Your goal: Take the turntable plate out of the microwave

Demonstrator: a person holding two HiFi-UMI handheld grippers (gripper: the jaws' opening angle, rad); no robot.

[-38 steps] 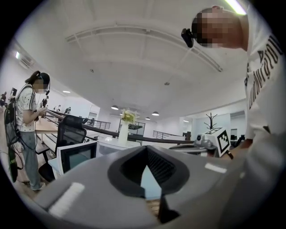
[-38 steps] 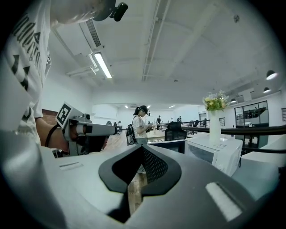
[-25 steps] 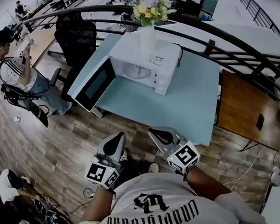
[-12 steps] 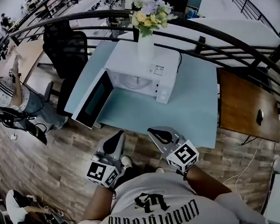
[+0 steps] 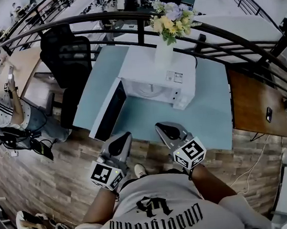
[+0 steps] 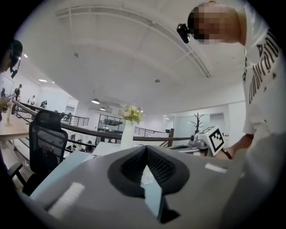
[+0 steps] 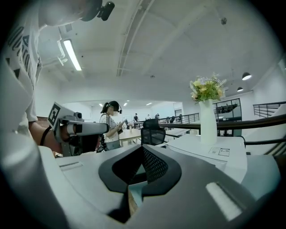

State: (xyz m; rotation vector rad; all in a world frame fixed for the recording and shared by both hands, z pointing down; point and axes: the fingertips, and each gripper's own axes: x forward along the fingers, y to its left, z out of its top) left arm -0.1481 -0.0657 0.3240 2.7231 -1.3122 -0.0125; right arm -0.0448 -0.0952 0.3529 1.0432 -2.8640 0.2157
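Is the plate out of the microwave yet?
Not yet. The microwave has its door open already. The plate sits inside. The left gripper and right gripper are shut, empty and short of the table. Left to do: reach in, grab the plate, lift it out.

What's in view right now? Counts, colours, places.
white microwave: 1, white, on table, door open
pale round turntable plate: 1, pale, inside microwave
white vase of yellow and pale flowers: 1, on microwave top
light blue table: 1, centre
black office chair: 1, left of table
brown wooden side table: 1, right of blue table
black curved railing: 1, behind table
seated person: 1, striped top, far left
left gripper: 1, grey, shut, empty, by table's near edge
right gripper: 1, grey, shut, empty, beside it
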